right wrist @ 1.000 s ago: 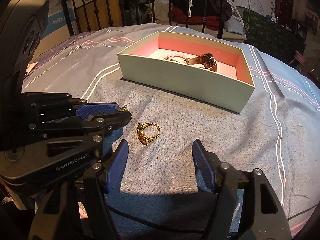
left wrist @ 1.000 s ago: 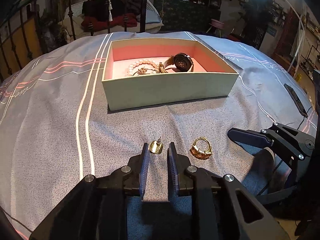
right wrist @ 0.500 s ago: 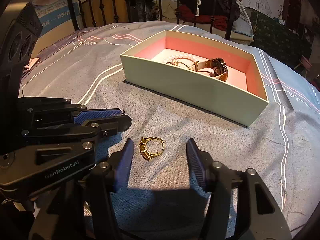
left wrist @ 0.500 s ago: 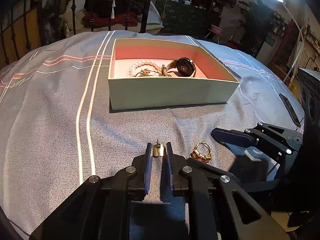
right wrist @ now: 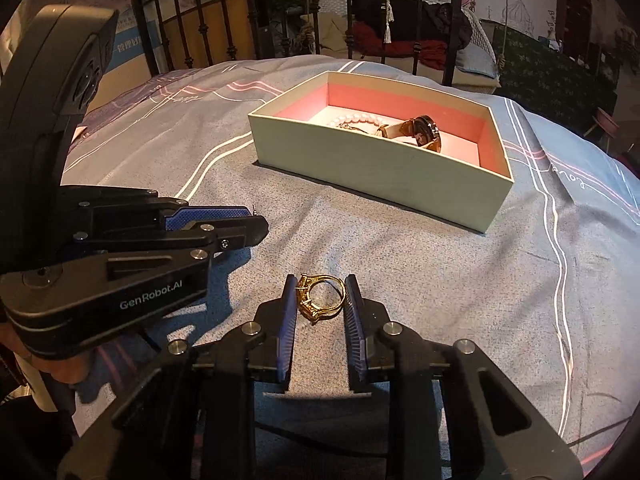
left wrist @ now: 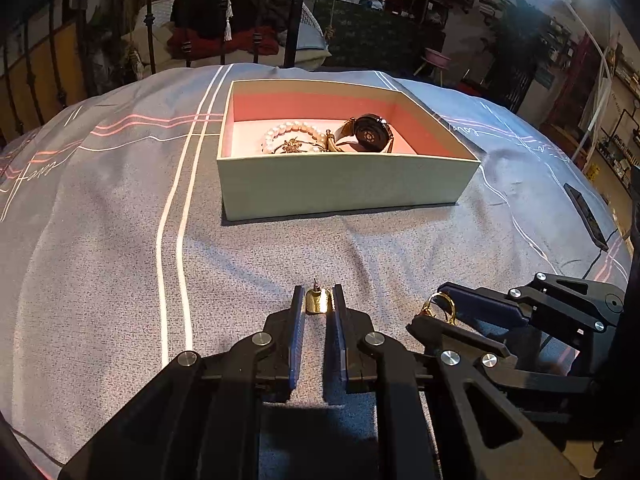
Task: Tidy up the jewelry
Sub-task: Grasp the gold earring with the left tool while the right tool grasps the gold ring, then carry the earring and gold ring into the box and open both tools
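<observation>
Left tool (left wrist: 318, 300) pinching gold earring (left wrist: 319, 303), half hidden; right tool (right wrist: 318, 294), just closing, grips gold ring (right wrist: 320, 298)

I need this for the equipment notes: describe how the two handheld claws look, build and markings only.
Both are matte black plastic. The left claw and right claw each have two flat fingers faced with ribbed blue pads and silver screws at the pivots. White "GenRobot.AI" lettering runs along the left unit's body, below a dark rounded housing.
</observation>
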A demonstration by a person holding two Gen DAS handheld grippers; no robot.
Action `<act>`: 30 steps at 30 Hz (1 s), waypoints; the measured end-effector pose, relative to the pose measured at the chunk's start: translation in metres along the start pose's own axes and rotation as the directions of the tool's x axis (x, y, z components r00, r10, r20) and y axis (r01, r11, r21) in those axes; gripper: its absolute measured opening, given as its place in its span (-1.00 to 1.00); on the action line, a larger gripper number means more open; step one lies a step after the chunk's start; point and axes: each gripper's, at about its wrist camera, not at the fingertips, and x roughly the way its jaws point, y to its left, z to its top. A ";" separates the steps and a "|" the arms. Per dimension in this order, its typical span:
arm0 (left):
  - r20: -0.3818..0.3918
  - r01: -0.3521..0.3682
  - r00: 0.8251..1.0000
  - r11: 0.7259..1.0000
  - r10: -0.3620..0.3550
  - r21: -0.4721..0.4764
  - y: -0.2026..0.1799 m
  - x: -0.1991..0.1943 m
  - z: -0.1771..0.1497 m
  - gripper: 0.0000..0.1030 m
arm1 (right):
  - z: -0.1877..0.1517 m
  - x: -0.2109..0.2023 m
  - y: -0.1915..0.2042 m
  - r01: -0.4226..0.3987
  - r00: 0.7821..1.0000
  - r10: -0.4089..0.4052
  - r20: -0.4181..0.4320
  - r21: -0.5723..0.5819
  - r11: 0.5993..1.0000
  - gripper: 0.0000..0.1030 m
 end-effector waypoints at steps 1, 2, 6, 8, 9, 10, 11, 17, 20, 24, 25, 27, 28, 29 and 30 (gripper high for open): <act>-0.001 -0.005 1.000 1.000 0.005 0.001 -0.001 0.000 0.000 -0.75 | -0.001 -0.002 -0.001 0.005 1.000 -0.005 0.009 0.007 1.000 -0.52; -0.002 -0.007 1.000 1.000 0.007 0.001 -0.001 0.000 0.001 -0.75 | -0.002 -0.004 -0.002 0.008 1.000 -0.008 0.013 0.013 1.000 -0.52; 0.000 -0.005 1.000 1.000 0.005 0.005 -0.005 -0.002 0.005 -0.75 | -0.002 -0.009 -0.005 0.017 0.999 -0.018 0.035 0.026 1.000 -0.52; 0.007 0.000 1.000 1.000 -0.001 0.007 -0.007 -0.004 0.009 -0.75 | 0.000 -0.012 -0.006 0.026 0.998 -0.027 0.048 0.025 0.999 -0.52; 0.013 0.003 1.000 1.000 -0.004 0.010 -0.008 -0.005 0.011 -0.75 | 0.002 -0.013 -0.007 0.028 0.998 -0.029 0.054 0.026 0.999 -0.52; 0.020 0.006 1.000 1.000 -0.006 0.014 -0.010 -0.007 0.014 -0.75 | 0.004 -0.014 -0.008 0.029 0.998 -0.031 0.058 0.026 0.999 -0.52; 0.026 0.006 1.000 1.000 -0.007 0.018 -0.011 -0.008 0.017 -0.75 | 0.006 -0.014 -0.009 0.033 0.997 -0.035 0.064 0.026 0.999 -0.52; 0.081 0.026 0.996 1.000 -0.026 0.008 -0.015 -0.018 0.047 -0.75 | 0.031 -0.021 -0.019 0.062 0.991 -0.063 0.114 0.018 0.998 -0.52; 0.105 0.023 0.994 1.000 -0.023 -0.005 -0.013 -0.021 0.064 -0.75 | 0.048 -0.023 -0.026 0.077 0.987 -0.079 0.143 0.018 0.997 -0.52; 0.125 0.008 0.992 1.000 -0.007 -0.010 -0.011 -0.019 0.090 -0.75 | 0.075 -0.020 -0.037 0.086 0.981 -0.090 0.169 0.032 0.996 -0.52; 0.125 0.013 0.992 1.000 -0.010 -0.018 -0.009 -0.017 0.097 -0.75 | 0.081 -0.018 -0.040 0.085 0.981 -0.091 0.171 0.041 0.996 -0.52; 0.123 0.010 0.992 0.999 -0.006 -0.032 -0.007 -0.012 0.109 -0.75 | 0.093 -0.015 -0.047 0.085 0.979 -0.094 0.179 0.057 0.995 -0.52; 0.120 0.006 0.993 0.999 -0.002 -0.036 -0.007 -0.009 0.115 -0.75 | 0.099 -0.012 -0.050 0.089 0.979 -0.099 0.177 0.060 0.994 -0.52; 0.114 0.002 0.993 0.999 0.002 -0.037 -0.007 -0.006 0.120 -0.75 | 0.104 -0.009 -0.052 0.098 0.978 -0.107 0.177 0.063 0.993 -0.52; 0.111 -0.003 0.994 0.999 0.007 -0.038 -0.007 -0.003 0.124 -0.75 | 0.108 -0.006 -0.055 0.100 0.978 -0.110 0.176 0.065 0.993 -0.52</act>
